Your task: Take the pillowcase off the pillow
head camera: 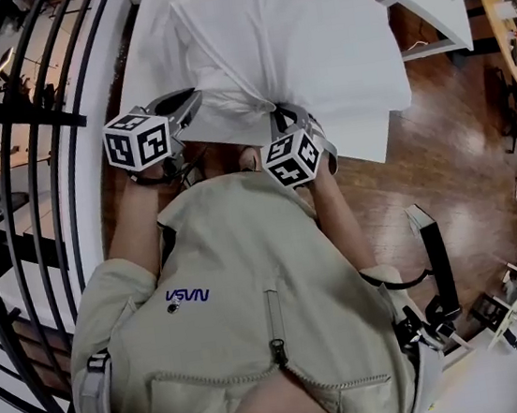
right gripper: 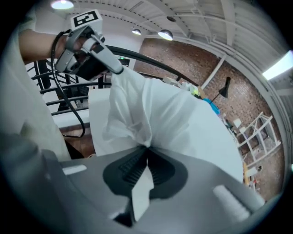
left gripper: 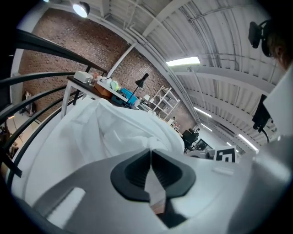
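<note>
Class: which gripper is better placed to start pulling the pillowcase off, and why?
Right, probably: the right gripper is shut on bunched pillowcase mid-edge; the left gripper holds only a corner.

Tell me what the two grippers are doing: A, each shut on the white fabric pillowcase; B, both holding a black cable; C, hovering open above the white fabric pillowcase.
A: the left gripper and right gripper each pinch the white fabric pillowcase between closed jaws.

My left gripper [head camera: 187,104] and right gripper [head camera: 281,115] reach out ahead of my chest, side by side, with my bare left forearm [head camera: 133,222] and right forearm [head camera: 337,211] behind them. Both have their jaws pressed together, each pinching a fold of pillowcase [head camera: 313,42]. The right seems tipped more steeply downward.
</note>
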A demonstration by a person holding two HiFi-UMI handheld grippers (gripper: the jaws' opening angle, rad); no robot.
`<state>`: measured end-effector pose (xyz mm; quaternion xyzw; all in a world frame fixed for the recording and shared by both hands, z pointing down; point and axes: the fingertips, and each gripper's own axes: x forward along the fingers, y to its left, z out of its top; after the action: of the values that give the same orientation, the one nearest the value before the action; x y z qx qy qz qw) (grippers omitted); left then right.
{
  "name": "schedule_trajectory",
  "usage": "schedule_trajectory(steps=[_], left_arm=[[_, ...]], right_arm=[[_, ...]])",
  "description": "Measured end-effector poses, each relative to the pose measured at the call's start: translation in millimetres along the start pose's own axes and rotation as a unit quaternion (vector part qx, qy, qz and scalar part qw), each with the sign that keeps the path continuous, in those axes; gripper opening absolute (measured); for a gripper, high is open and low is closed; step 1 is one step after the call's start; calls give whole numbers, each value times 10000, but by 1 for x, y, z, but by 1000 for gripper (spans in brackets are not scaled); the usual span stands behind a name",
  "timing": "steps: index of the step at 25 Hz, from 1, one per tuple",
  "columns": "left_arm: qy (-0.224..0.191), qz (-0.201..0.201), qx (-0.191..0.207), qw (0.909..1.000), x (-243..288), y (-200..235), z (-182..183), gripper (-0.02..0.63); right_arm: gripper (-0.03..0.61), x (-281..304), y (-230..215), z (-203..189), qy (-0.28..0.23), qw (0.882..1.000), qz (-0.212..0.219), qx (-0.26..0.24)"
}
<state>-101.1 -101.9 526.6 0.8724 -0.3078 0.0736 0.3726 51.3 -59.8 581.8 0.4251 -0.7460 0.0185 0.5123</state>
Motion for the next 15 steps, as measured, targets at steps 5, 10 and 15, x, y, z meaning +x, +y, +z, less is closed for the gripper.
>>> schedule_trajectory(steps=[5,10,15], left_arm=[[245,63,91,9996,13,-8,-24,28],[268,18,-193,9995,6,-6,-43,99],[415,-257,-518,9975,-8,-9,-60,154]], right_arm=[[27,1,14,-4,-9,9983,558,173],[150,-35,28,10,-364,9925,1114,353],[150,-74,30,52,-1152,9861,1181,214]])
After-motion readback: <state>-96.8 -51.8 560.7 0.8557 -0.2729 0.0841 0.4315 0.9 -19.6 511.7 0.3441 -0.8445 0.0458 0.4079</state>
